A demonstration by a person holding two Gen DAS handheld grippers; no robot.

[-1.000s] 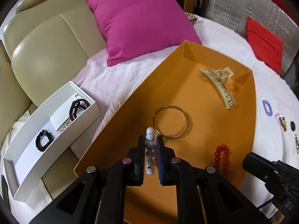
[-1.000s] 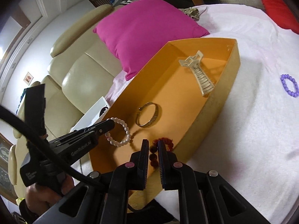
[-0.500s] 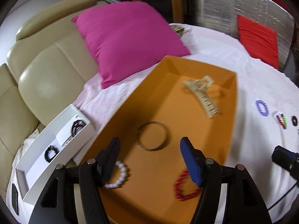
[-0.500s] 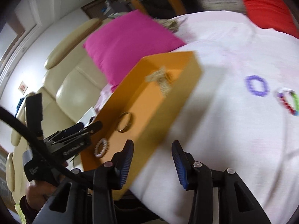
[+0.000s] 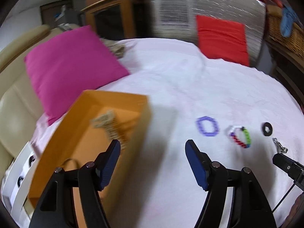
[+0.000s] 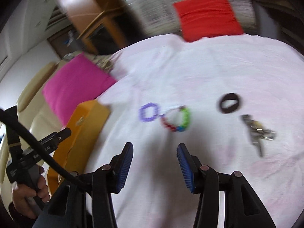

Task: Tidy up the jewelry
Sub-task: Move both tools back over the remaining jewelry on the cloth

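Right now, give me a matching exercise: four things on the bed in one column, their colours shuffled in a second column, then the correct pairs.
Things:
1. tray
2. beaded bracelet nearest the tray
3. ring-shaped band beside the keys
4. cushion at the far edge

Colours:
A. black
B. red
C. orange
D. purple

Pairs: 1-C, 2-D, 3-A, 4-B

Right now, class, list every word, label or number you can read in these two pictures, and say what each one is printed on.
White lettering on the side of the left gripper, seen in the right wrist view: too blurred to read in full; only a first letter like "G" shows.
Nothing else bears readable text: none on the orange box, the cushions, the purple bracelet or the keys.
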